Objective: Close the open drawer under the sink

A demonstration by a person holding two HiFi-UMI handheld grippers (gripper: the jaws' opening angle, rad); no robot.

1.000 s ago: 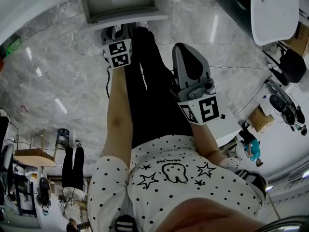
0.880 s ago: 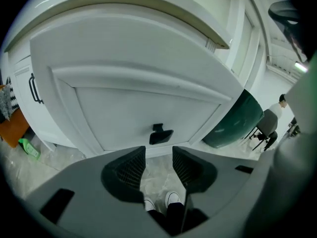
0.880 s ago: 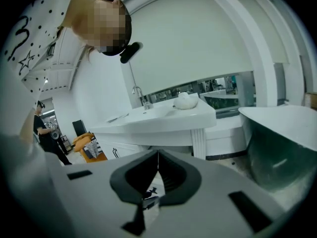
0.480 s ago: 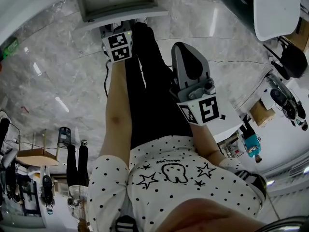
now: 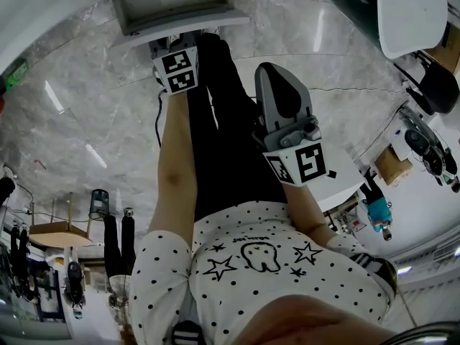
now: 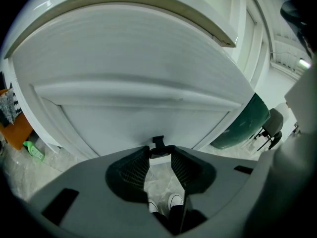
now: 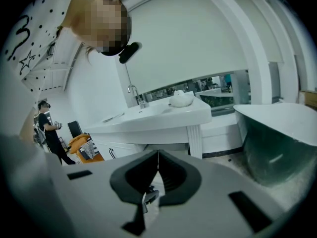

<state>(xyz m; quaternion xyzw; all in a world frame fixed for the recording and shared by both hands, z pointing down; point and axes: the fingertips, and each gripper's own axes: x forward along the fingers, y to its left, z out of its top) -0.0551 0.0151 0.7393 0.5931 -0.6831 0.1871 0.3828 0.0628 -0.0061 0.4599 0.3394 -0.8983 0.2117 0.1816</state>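
The open white drawer [image 5: 180,14] juts out from the cabinet at the top of the head view. Its flat front [image 6: 148,73] fills the left gripper view. My left gripper [image 5: 175,49] sits right at that front, just below the drawer. Its jaws [image 6: 159,150] stand open, with only floor and my white shoes [image 6: 174,201] showing between them. My right gripper [image 5: 279,77] hangs over my legs, well back from the drawer. In the right gripper view it [image 7: 157,155] is shut and empty, pointing at a different white sink [image 7: 163,115].
A white bathtub [image 5: 410,13] stands at the upper right, dark-sided in the right gripper view [image 7: 277,138]. Grey marble floor [image 5: 79,99] lies around my legs. A bystander [image 7: 49,130] stands far left by an orange stand. Cardboard boxes [image 5: 388,175] and clutter sit at the right.
The left gripper has edged slightly closer to the drawer front. The right gripper has stayed where it was.
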